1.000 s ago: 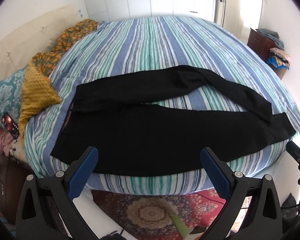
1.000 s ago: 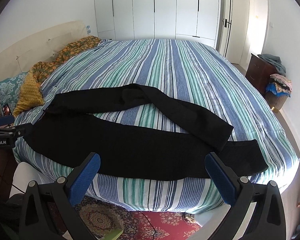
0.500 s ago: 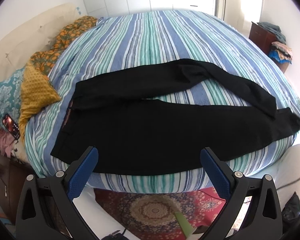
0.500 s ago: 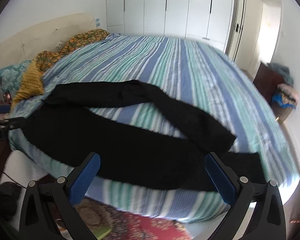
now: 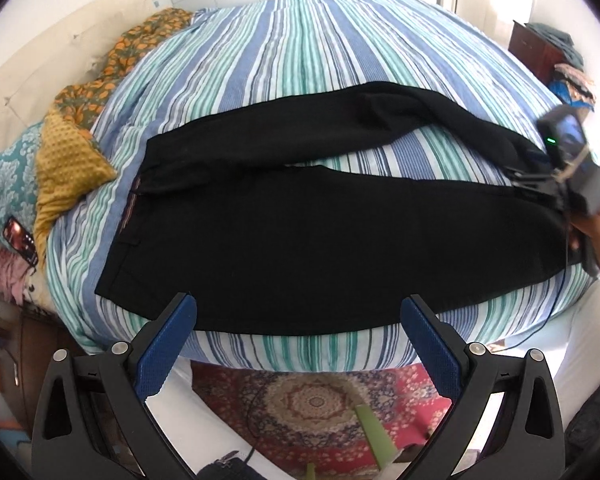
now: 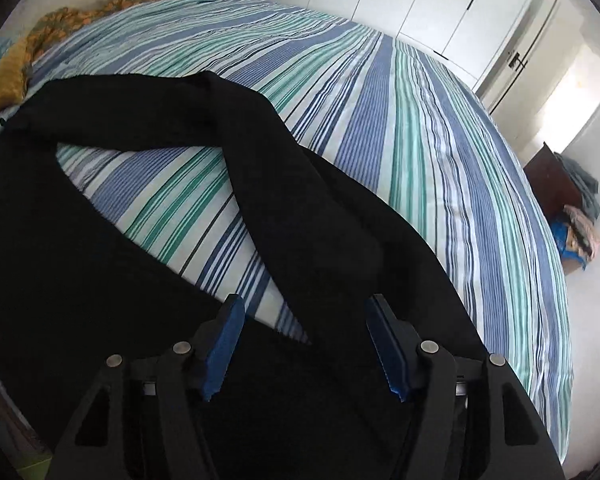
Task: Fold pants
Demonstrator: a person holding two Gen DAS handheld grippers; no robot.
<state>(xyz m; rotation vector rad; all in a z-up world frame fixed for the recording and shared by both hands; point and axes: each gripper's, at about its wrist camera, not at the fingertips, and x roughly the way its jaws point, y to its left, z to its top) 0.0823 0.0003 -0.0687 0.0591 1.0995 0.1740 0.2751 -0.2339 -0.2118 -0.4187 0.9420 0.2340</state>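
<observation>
While spread flat: black pants [image 5: 320, 236] lie along the near edge of the striped bed [image 5: 340, 48].
Left wrist: left gripper [image 5: 298, 320] — jaws wide apart, off the near edge.
Right wrist: right gripper [image 6: 304, 332] — jaws apart, over the leg ends by the bed's right edge.

Bedroom. Bed [image 5: 340, 40] with blue/green/white striped cover fills most of both views. Cream padded headboard [image 5: 40, 60] on left, with orange patterned blanket [image 5: 140, 44], mustard pillow [image 5: 72, 160] and teal pillow [image 5: 8, 184] along it. White wardrobe doors [image 6: 420, 4] behind. Dark wood dresser [image 6: 552, 184] with piled clothes at right. Red patterned rug [image 5: 316, 400] on pale floor. Bright daylight from doorway [image 6: 576, 96].
</observation>
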